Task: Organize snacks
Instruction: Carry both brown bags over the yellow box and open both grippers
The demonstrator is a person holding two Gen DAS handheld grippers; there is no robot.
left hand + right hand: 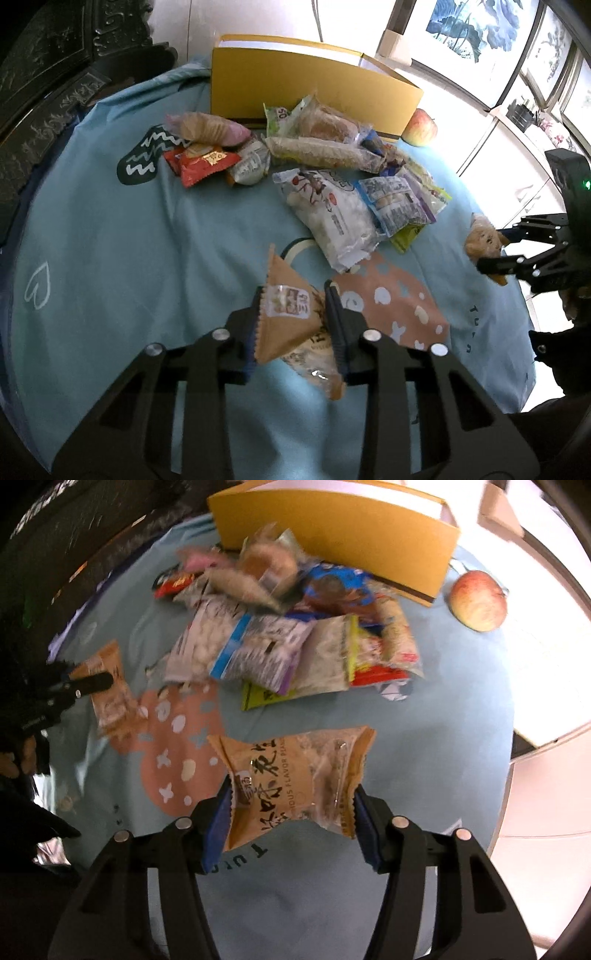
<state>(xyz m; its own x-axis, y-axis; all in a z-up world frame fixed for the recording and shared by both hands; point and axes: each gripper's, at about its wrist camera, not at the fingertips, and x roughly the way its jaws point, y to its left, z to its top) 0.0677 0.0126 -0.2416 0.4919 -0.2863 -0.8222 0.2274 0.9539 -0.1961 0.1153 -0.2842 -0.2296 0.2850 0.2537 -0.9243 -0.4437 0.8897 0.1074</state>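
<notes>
Two brown peanut packets are held at once — one in each gripper. The left gripper (293,317) is clamped on the left packet (291,317), which is pinched across its narrow middle and stands on edge between the pads; the right gripper (291,808) is clamped on the right packet (295,779), which is gripped by its crimped side seams and buckles between them. Both packets are lifted clear of the cloth, in front of the snack pile (332,173).

The step in hand is judged to be a carry to the yellow box (314,92), which stands open at the far side, just behind the pile. It is best done one hand at a time, each packet raised high enough that the pile and the near wall of the box are cleared, and released only once above the opening. The side-seam hold looks the looser — a slow, level carry is advised.

The table is covered by a pale blue cloth (129,258) printed with cartoon patches. An apple (421,127) lies beside the box. Dark carved furniture (48,74) is seen at the left, and framed paintings (476,26) at the right.
</notes>
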